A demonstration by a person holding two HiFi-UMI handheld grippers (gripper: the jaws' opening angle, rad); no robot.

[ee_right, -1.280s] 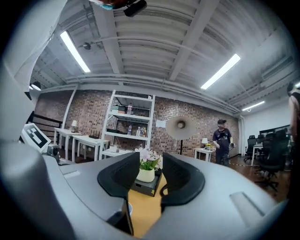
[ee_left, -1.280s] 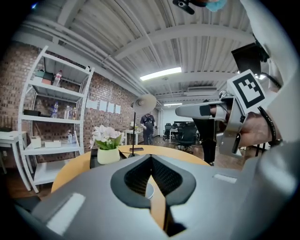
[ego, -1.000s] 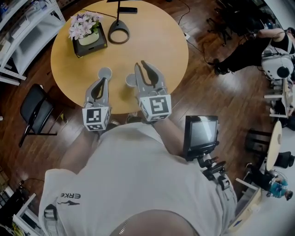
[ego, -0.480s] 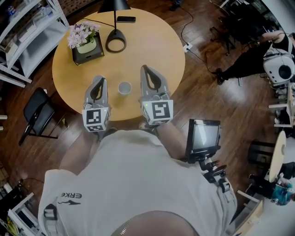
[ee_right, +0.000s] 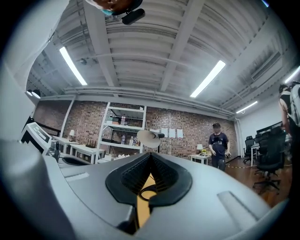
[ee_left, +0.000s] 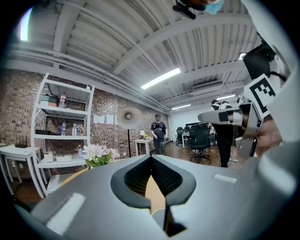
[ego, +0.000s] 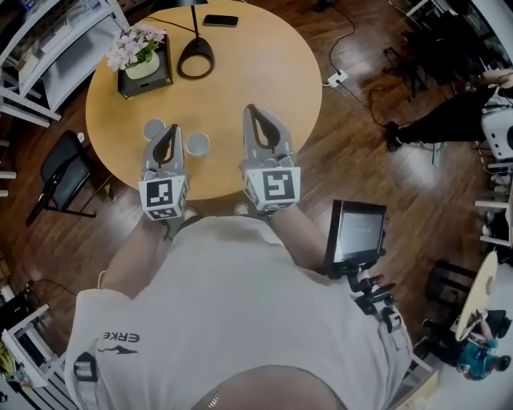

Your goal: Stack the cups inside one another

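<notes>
A head view looks down on a round wooden surface, with the wearer's white shirt filling the lower half. Two grippers reach over the near edge. The left gripper and right gripper both have their fingers pressed together, holding nothing.

One flower box sits at 10 o'clock on the surface. One black lamp base is at 12, and one dark phone lies beyond it at the far rim.

Two grey cups stand unstacked at 8 o'clock. The left cup is at the left gripper's 10 o'clock. The right cup is just beside that gripper at 3 o'clock.

Only the gripper views show the brick wall, shelves and a distant standing person. The cups are hard to make out in those views. The head view cuts off the lamp's head.
</notes>
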